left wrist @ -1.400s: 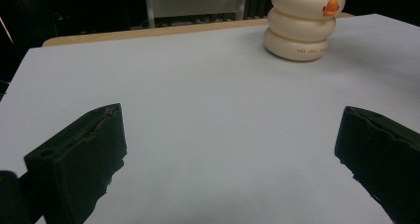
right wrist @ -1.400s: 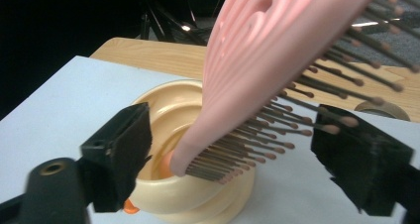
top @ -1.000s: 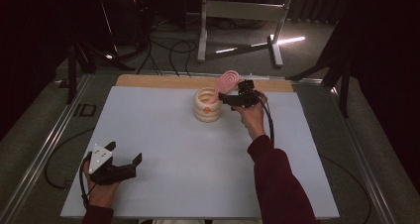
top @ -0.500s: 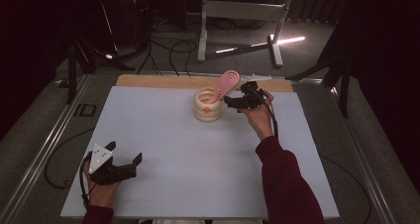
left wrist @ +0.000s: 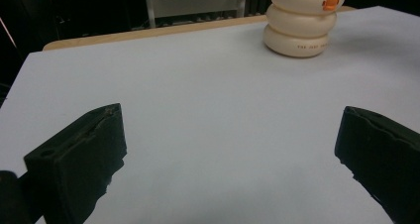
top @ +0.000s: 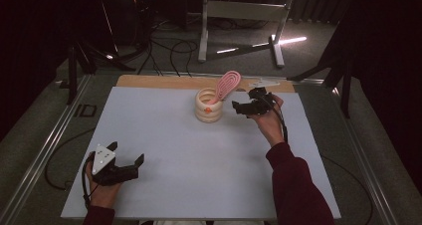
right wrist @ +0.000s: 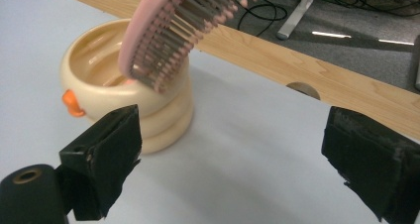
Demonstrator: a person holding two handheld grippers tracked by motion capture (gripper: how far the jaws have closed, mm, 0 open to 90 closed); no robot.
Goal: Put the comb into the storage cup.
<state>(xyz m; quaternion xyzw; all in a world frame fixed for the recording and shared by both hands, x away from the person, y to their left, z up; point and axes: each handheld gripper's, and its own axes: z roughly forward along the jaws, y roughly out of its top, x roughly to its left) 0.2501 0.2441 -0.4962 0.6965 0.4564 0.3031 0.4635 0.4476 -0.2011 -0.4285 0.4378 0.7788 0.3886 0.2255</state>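
A cream ribbed cup [top: 208, 107] [left wrist: 299, 21] [right wrist: 126, 92] with an orange knob stands at the table's far middle. A pink hairbrush [top: 225, 85] [right wrist: 183, 28] leans out of it, head up, bristles toward the right. My right gripper [top: 240, 107] [right wrist: 233, 159] is open just right of the cup, holding nothing, its jaws wide apart with the cup beside its left jaw. My left gripper [top: 127, 155] [left wrist: 230, 154] rests open at the near left of the table, nothing between its jaws.
The white table top [top: 199, 160] has a wooden strip [top: 164, 81] along its far edge. Beyond it stand a metal frame [top: 244, 21] and cables on the floor. Metal rails run along both table sides.
My right gripper has drawn back to the right, away from the hairbrush, which stays leaning in the cup. The left gripper has not moved.
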